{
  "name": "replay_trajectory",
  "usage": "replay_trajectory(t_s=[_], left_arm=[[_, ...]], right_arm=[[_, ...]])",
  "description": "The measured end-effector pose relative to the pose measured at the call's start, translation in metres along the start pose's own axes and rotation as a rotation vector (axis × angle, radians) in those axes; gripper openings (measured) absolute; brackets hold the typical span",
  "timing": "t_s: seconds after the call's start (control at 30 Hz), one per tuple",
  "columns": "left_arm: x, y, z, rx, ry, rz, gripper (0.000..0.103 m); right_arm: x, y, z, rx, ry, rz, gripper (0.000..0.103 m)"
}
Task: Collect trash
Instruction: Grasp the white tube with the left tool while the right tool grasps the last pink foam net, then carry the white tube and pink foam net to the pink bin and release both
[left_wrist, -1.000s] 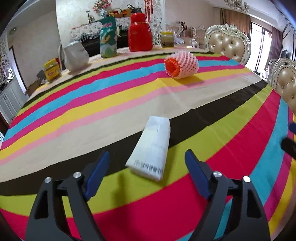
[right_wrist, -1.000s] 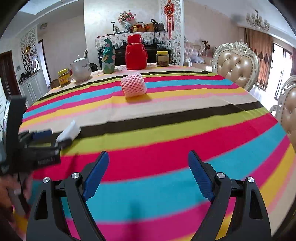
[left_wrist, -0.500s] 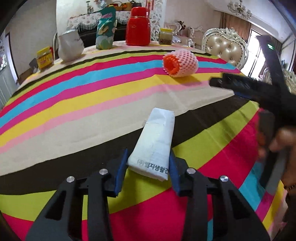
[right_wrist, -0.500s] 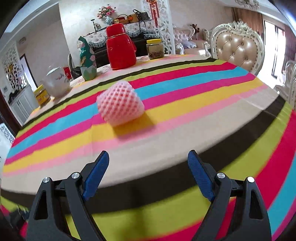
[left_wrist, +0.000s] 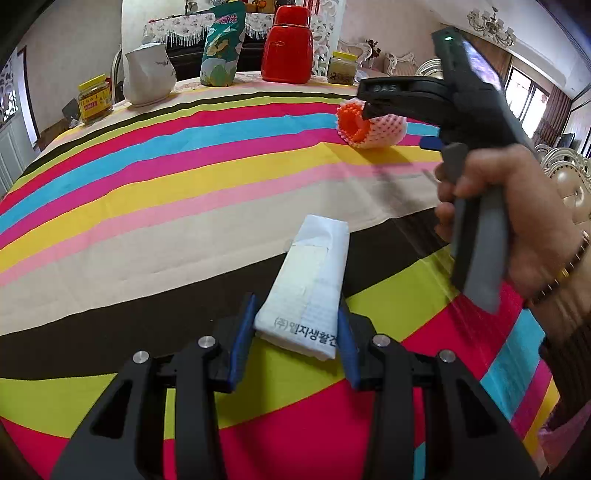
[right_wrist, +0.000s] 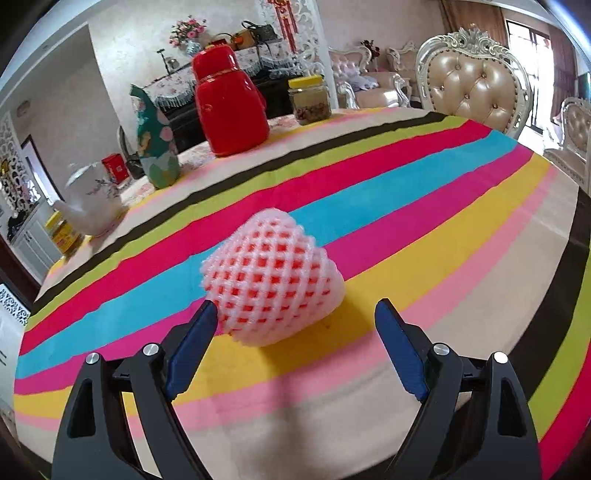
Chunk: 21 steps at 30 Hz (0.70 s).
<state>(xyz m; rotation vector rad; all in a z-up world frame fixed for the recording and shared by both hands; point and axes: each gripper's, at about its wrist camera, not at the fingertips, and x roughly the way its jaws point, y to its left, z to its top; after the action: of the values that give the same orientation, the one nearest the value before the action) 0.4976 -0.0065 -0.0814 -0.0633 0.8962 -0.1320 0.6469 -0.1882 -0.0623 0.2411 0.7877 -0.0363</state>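
Observation:
A folded white paper packet (left_wrist: 314, 280) with printed text lies on the striped tablecloth (left_wrist: 147, 229). My left gripper (left_wrist: 295, 314) is shut on the packet's near end, with both blue pads pressed against its sides. Farther back lies a pink foam fruit net (right_wrist: 273, 288) with orange inside, also seen as the foam net (left_wrist: 373, 129) in the left wrist view. My right gripper (right_wrist: 295, 308) is open. Its left fingertip touches the net's near side and the net sits just ahead of the jaws. A hand (left_wrist: 517, 221) holds that gripper at the right of the left wrist view.
At the table's far edge stand a red thermos (right_wrist: 229, 107), a green snack bag (right_wrist: 155, 147), a white jug (left_wrist: 147, 74) and two yellow-lidded jars (right_wrist: 308, 98) (left_wrist: 94, 98). Padded chairs (right_wrist: 476, 88) stand at the right.
My left jaws closed onto the white packet. The right gripper swept across the table to the foam net and came into the left wrist view with the hand holding it.

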Motion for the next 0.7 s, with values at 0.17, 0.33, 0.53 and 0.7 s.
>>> replay_trajectory(t_s=[0.17, 0.33, 0.53, 0.7], left_arm=[[0.001, 0.000, 0.001, 0.004, 0.001, -0.001, 0.040], [0.001, 0.001, 0.000, -0.001, 0.000, -0.007, 0.040], [0.000, 0.002, -0.001, -0.007, -0.001, -0.013, 0.040], [0.000, 0.001, -0.001, -0.009, -0.002, -0.014, 0.040]], right_arm=[[0.018, 0.002, -0.010, -0.004, 0.048, 0.028, 0.046], [0.003, -0.004, -0.014, -0.011, 0.002, 0.081, 0.020], [-0.036, -0.006, -0.027, -0.124, -0.045, 0.096, 0.018], [-0.080, -0.023, -0.051, -0.189, -0.070, 0.108, 0.018]])
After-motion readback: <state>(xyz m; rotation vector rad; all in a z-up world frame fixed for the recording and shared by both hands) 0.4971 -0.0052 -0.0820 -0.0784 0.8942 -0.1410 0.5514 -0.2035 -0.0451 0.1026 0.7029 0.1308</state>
